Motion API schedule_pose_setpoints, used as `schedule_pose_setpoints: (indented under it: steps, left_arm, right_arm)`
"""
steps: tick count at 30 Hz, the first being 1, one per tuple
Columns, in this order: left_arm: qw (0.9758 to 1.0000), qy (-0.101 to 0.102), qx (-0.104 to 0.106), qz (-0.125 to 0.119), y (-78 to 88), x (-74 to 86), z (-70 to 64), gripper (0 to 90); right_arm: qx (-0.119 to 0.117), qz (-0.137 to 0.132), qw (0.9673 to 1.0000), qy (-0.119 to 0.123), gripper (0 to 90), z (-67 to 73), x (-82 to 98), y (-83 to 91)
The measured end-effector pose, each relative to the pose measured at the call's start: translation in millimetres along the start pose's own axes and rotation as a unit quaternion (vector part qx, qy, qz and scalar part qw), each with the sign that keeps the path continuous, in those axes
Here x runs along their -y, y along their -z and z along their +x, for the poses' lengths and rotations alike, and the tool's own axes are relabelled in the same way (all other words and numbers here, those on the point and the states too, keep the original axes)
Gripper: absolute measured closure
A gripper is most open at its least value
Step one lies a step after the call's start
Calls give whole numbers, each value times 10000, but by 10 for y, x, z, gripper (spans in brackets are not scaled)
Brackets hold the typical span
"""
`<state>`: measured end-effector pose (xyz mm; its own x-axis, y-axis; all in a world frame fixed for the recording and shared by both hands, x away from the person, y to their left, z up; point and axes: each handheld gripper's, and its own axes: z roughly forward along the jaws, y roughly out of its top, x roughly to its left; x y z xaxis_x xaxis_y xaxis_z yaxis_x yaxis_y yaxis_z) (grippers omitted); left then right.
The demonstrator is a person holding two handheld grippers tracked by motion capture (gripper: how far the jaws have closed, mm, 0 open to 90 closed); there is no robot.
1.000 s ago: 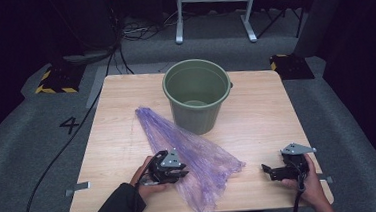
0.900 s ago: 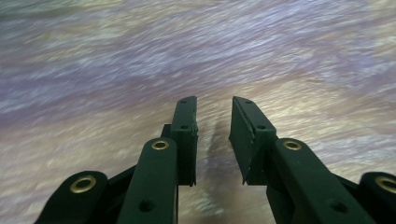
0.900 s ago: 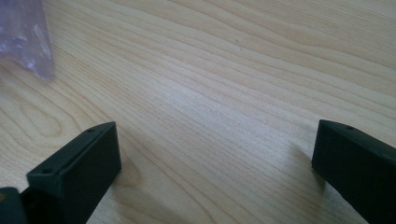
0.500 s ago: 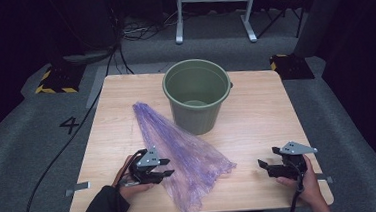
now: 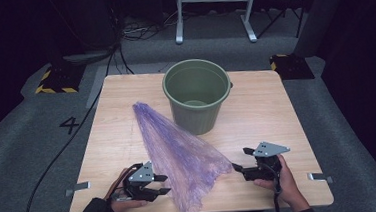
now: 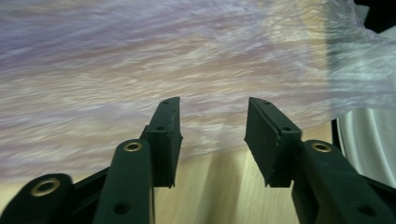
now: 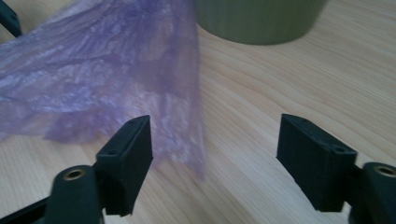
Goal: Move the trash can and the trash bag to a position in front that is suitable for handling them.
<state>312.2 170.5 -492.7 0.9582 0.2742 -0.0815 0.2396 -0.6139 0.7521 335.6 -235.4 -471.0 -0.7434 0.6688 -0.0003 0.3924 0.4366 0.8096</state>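
Purple plastic bag [image 5: 182,154]: thin, crinkled, flat from bucket [image 5: 196,93] to surface's [image 5: 276,105] near edge. Left tongs [image 5: 162,184] at its left edge, right tongs [image 5: 240,160] at its right corner. Both part open, empty; left just closing slightly, right closing.

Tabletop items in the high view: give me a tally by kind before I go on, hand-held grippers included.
Purple plastic bag: 1
Green bucket: 1
Hand-held grippers: 2, the left hand-held gripper and the right hand-held gripper, one on each side of the bag, jaws apart
Total: 4
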Motion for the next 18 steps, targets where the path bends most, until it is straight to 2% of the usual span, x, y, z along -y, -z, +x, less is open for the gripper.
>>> schedule_pose_setpoints:
  steps: [5, 9, 10, 12, 15, 18]
  left_arm:
    - [9999, -67, 54, 113, -203, -107, -7, 553]
    - [9999, -38, -38, 140, -362, -219, -3, 543]
    - [9999, -33, -57, 122, -405, -245, -5, 541]
    - [10000, 12, -50, 73, -476, -299, 6, 540]
    - [9999, 61, -64, 53, -572, -384, 25, 543]
    - [9999, -11, -81, 86, -641, -447, 34, 557]
  right_arm:
    - [-350, -49, 9993, 142, 404, 129, -70, -98]
    - [-316, 80, 9986, 408, 564, 188, -84, -163]
    - [-289, 128, 9986, 433, 639, 185, -81, -179]
    - [-283, 156, 9984, 456, 698, 160, -60, -196]
    - [-153, 124, 9991, 374, 671, 103, -34, -165]
    - [-29, -43, 9995, 303, 541, 66, -37, -80]
